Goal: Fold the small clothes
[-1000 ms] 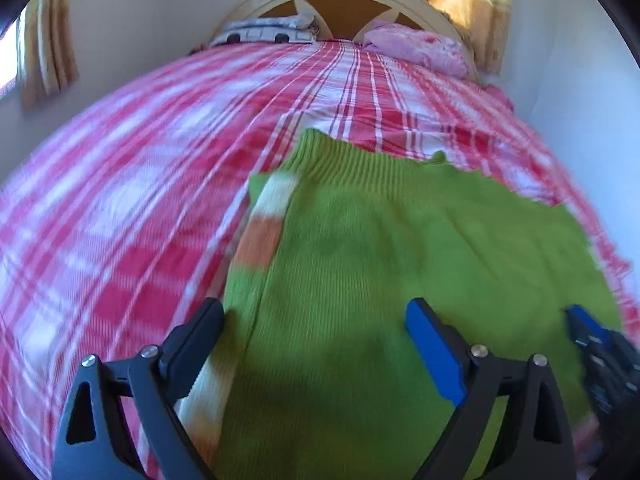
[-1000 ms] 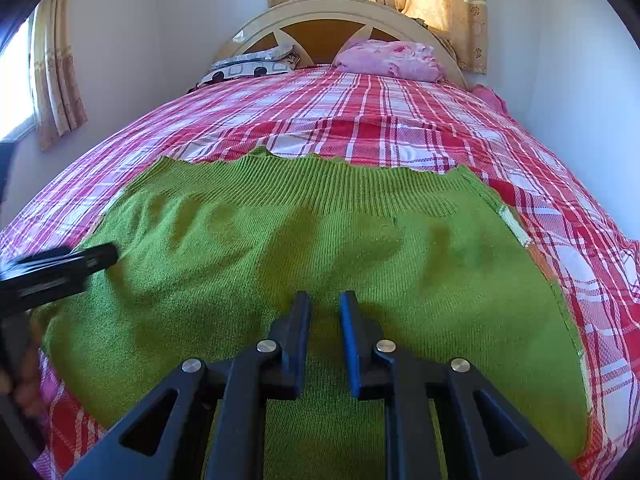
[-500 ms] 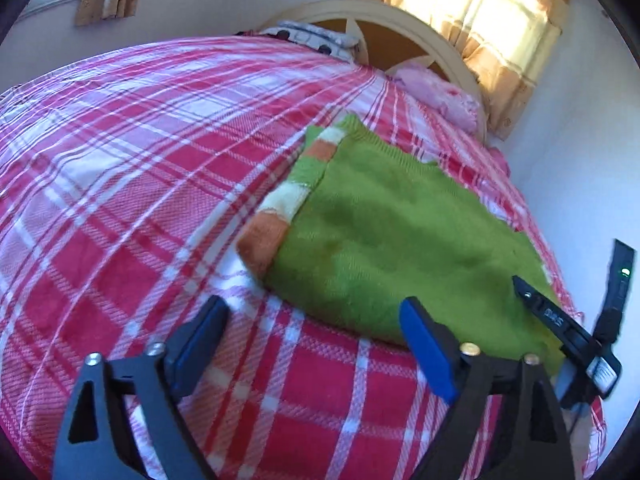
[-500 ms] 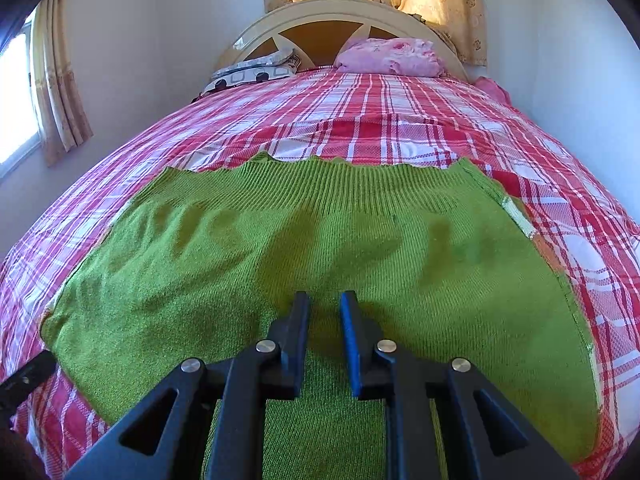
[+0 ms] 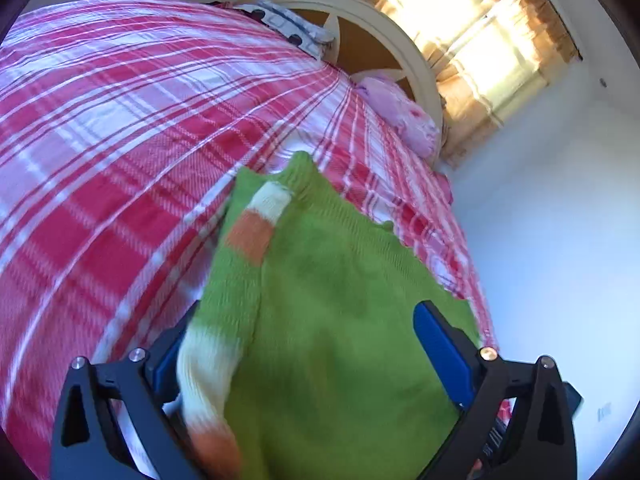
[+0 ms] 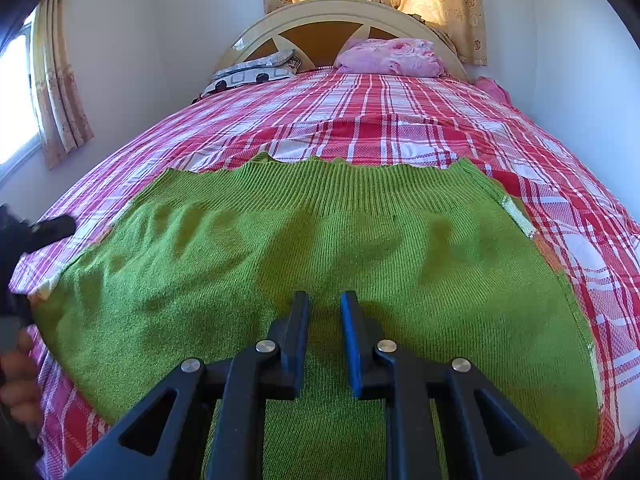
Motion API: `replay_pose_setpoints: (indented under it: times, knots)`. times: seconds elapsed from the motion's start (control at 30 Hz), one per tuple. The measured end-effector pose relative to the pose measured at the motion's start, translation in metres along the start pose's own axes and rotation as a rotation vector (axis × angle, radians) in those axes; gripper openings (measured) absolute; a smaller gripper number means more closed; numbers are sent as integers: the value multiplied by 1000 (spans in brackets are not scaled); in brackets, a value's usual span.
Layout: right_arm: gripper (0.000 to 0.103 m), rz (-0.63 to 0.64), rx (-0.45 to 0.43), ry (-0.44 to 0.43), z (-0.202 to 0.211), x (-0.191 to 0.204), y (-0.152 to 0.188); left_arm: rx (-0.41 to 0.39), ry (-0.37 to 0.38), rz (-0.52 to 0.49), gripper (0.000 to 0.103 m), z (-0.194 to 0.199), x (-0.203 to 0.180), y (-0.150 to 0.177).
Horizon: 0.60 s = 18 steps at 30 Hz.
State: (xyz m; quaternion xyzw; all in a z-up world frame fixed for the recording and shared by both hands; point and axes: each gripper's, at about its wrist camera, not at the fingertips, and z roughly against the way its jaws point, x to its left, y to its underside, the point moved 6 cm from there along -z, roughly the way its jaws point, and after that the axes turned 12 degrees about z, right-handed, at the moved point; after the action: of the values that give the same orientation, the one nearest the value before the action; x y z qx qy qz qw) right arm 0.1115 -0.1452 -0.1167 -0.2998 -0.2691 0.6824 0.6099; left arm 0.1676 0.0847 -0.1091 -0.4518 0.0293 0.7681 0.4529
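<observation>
Judging from the present lie of the garment, the fold is assessed as part done. A green knitted sweater [image 6: 320,264] is laid flat on the bed [image 6: 400,112], on a red and white checked cover, at the near end and well apart from the pillows [image 6: 390,58] at the headboard [image 6: 320,12]. Its ribbed hem is seen at the far edge, running straight across. In the left wrist view a striped sleeve [image 5: 240,280], banded in white, orange and green, is seen lying along the left edge of the body; whether it has been turned fully inward cannot be told. At the right edge, in the right wrist view, only a narrow strip of white and orange is visible, so that sleeve is judged to be tucked under or folded in.

The left gripper [image 5: 304,348] is held over the near left part of the sweater with its fingers spread about as wide as they go; they have just been opening further. The sleeve and cloth are seen between them, but no pad is pressed on anything. The right gripper [image 6: 325,318] is held low over the near middle of the sweater, its fingers nearly closed with a narrow gap; no cloth is seen pinched between them.

Remaining work, as judged: the sleeves to be settled and the body to be folded across.
</observation>
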Motion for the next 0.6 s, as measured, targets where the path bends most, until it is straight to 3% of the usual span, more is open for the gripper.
replay_pose_setpoints:
  times: [0.1, 0.2, 0.27, 0.43, 0.6]
  knots:
    - [17, -2, -1, -1, 0, 0, 0, 57, 29, 64, 97, -17, 9, -8]
    - [17, 3, 1, 3, 0, 0, 0, 59, 3, -20, 88, -20, 5, -3]
    - [17, 1, 1, 5, 1, 0, 0, 42, -37, -89, 74, -21, 4, 1]
    - [17, -25, -37, -33, 9, 9, -23, 17, -40, -89, 69, -15, 11, 2]
    - [17, -19, -63, -102, -9, 48, -59, 3, -35, -76, 63, -9, 16, 0]
